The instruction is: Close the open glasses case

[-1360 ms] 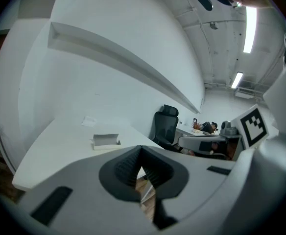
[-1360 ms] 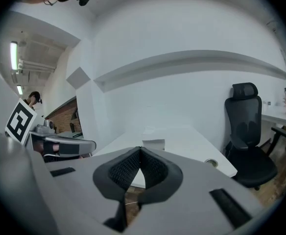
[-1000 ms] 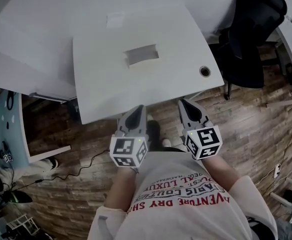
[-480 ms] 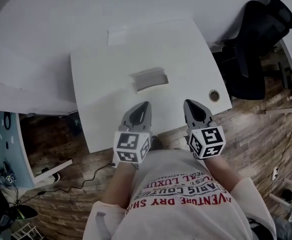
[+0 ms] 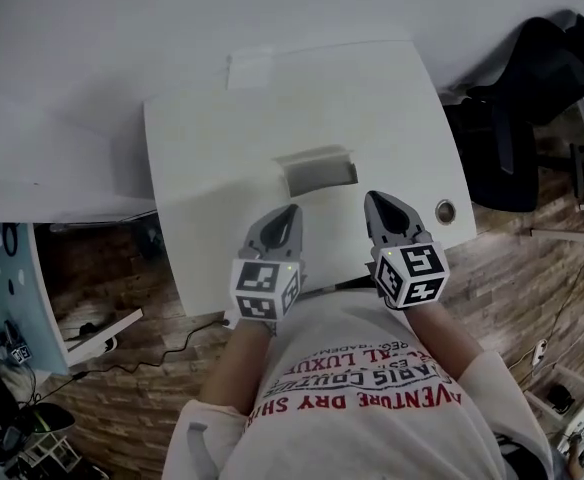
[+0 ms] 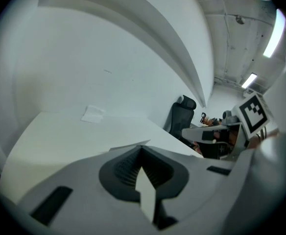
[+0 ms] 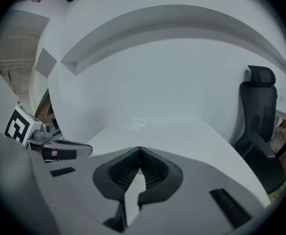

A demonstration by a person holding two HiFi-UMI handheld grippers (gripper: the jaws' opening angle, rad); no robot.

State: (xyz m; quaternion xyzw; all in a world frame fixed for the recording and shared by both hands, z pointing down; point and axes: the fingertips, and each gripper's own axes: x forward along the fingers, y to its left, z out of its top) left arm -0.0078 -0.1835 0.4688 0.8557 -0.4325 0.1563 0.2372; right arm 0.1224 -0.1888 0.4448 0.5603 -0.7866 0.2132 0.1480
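The open glasses case (image 5: 319,171) lies on the white table (image 5: 212,168), white outside and grey inside, with its lid up on the far side. My left gripper (image 5: 290,211) hovers over the table's front edge, just short of the case's left end, jaws shut and empty. Just short of the case's right end is my right gripper (image 5: 374,200), also shut and empty. In the left gripper view the shut jaws (image 6: 142,147) hide most of the case; a pale edge (image 6: 126,145) shows behind them. The right gripper view shows shut jaws (image 7: 140,149) and no case.
A white slip of paper (image 5: 251,69) lies at the table's far side. A cable hole (image 5: 445,211) sits in the table's front right corner. A black office chair (image 5: 532,98) stands to the right. A white wall rises behind the table, and wooden floor lies below.
The person has stepped closer to the table. Both grippers have moved from over the floor to over the table's front edge, near the case. Both stayed shut.
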